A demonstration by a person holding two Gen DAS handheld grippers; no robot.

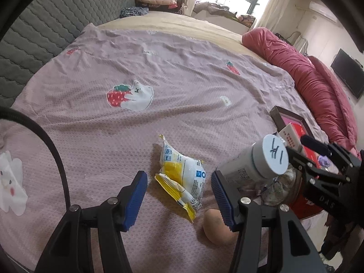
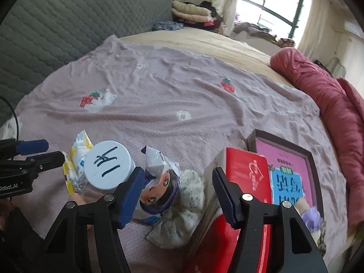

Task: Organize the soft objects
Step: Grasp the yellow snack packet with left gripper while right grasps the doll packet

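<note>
Clutter lies unsorted on the bed (image 1: 182,72), so the task looks barely begun. Both claws are spread and pinch nothing.

The left claw (image 1: 179,195) hangs over a yellow and white snack packet (image 1: 182,173), which lies between its blue pads (image 1: 136,195) without touching either. An egg-shaped brown object (image 1: 216,227) rests just beside the right-hand pad; I cannot tell what it is. A white bottle (image 1: 261,161) with a handwritten mark on its cap lies tipped over, just beyond that pad.

The right claw (image 2: 179,195) hovers above a doll-faced plush toy (image 2: 159,188) that sits on a crumpled snack bag (image 2: 157,157) and against a pale speckled cloth (image 2: 191,186). The toy's head is close to the left-hand pad, but no contact shows. To the claw's right stand a red box (image 2: 248,170) and, behind it, a framed pink picture (image 2: 286,159). A second soft toy with a purple cuff (image 2: 311,213) lies partly hidden behind the right finger.

I judge the toys, the cloth and perhaps the packets as the soft things to gather; none looks grouped or put away yet, and no container for them is visible.

The surface is a mauve waffle-knit blanket (image 2: 170,95) printed with strawberries and bears, wrinkled, with a beige sheet beyond it. A rolled red quilt (image 2: 318,86) runs along the claws' far right, a grey quilted headboard (image 2: 56,27) stands at the left, and folded bedding (image 2: 191,11) is stacked near a bright window (image 2: 277,6).
</note>
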